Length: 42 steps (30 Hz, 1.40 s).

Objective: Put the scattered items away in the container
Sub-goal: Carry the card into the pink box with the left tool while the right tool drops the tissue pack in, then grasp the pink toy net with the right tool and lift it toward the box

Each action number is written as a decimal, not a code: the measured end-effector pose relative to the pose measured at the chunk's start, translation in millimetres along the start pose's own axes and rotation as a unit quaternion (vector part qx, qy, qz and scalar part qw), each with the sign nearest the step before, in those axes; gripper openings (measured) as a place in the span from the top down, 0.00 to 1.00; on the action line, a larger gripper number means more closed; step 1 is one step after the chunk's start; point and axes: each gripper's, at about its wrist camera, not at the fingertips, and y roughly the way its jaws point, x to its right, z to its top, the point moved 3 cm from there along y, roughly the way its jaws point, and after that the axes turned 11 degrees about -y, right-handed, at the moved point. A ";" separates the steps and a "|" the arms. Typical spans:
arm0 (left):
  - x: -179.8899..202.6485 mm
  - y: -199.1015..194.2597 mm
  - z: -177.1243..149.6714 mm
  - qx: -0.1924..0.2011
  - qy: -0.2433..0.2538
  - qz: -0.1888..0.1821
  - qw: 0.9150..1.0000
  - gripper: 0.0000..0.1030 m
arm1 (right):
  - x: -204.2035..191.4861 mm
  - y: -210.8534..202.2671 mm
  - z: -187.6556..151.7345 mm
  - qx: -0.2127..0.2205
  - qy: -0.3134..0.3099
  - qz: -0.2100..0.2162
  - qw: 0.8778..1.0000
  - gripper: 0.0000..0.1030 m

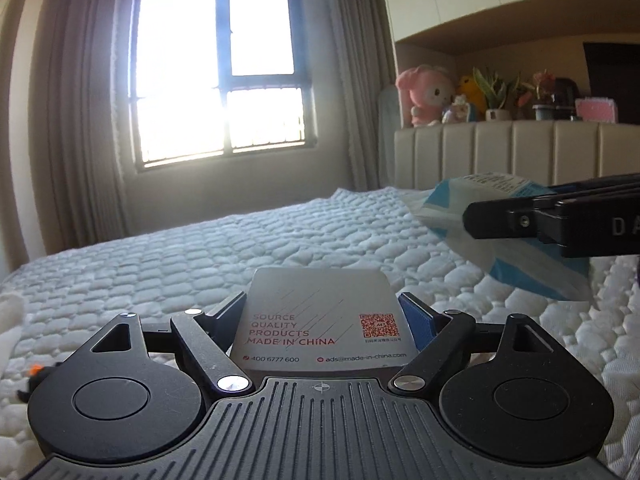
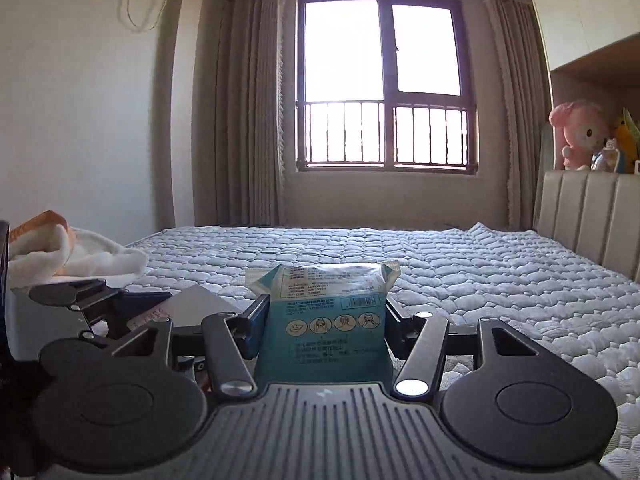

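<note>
Two items are up off the mattress [image 1: 200, 248] at once, one in each gripper. On the left, the left gripper [image 1: 324, 320] stands wide with a grey printed card or thin booklet [image 1: 320, 312] lying flat between its fingers; whether the pads truly press its edges I cannot tell. It looks light, stiff and smooth, so it could slide out if tipped; the long edges are the place to pinch. To the right, the right gripper [image 2: 322, 320] is clamped at half width on a blue face-mask packet [image 2: 324, 316], soft, crinkly and light, held across its lower half. Nearby: a white towel [image 2: 80, 256] at far left, the padded headboard [image 1: 520, 152] with a pink plush toy [image 1: 426, 94] at right. No container is in view, and nothing blocks the way over the bed.
</note>
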 end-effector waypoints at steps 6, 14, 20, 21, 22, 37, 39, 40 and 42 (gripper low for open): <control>-40.5 1.9 -39.1 -0.065 -0.032 0.007 0.997 0.02 | 1.4 76.6 0.3 -0.022 0.056 0.033 0.998 0.44; -113.3 -38.2 -86.9 -0.154 -0.089 0.108 0.978 0.00 | -29.0 123.8 -26.5 -0.080 0.068 0.051 0.993 0.21; -143.3 -61.6 -98.5 -0.163 -0.111 0.167 0.966 0.00 | -61.8 123.1 -26.1 -0.109 0.027 0.050 0.992 0.20; -146.6 -62.9 -99.3 -0.167 -0.112 0.170 0.965 0.00 | -70.2 122.0 -23.9 -0.111 0.016 0.053 0.992 0.20; -148.7 -65.5 -101.6 -0.169 -0.112 0.171 0.964 0.00 | -79.4 121.2 -20.8 -0.112 0.004 0.056 0.992 0.19; -176.1 -115.7 -115.8 -0.143 -0.138 0.142 0.970 0.00 | -230.5 155.1 -31.5 -0.177 -0.107 0.129 0.970 0.17; -177.4 -123.5 -115.0 -0.137 -0.140 0.132 0.972 0.00 | -240.2 167.2 -32.5 -0.190 -0.102 0.130 0.968 0.17; -178.3 -127.0 -114.5 -0.132 -0.139 0.132 0.972 0.00 | -244.1 174.3 -31.9 -0.197 -0.096 0.128 0.967 0.17; -182.4 -132.7 -113.3 -0.124 -0.138 0.135 0.973 0.00 | -249.3 192.3 -29.9 -0.215 -0.076 0.127 0.965 0.17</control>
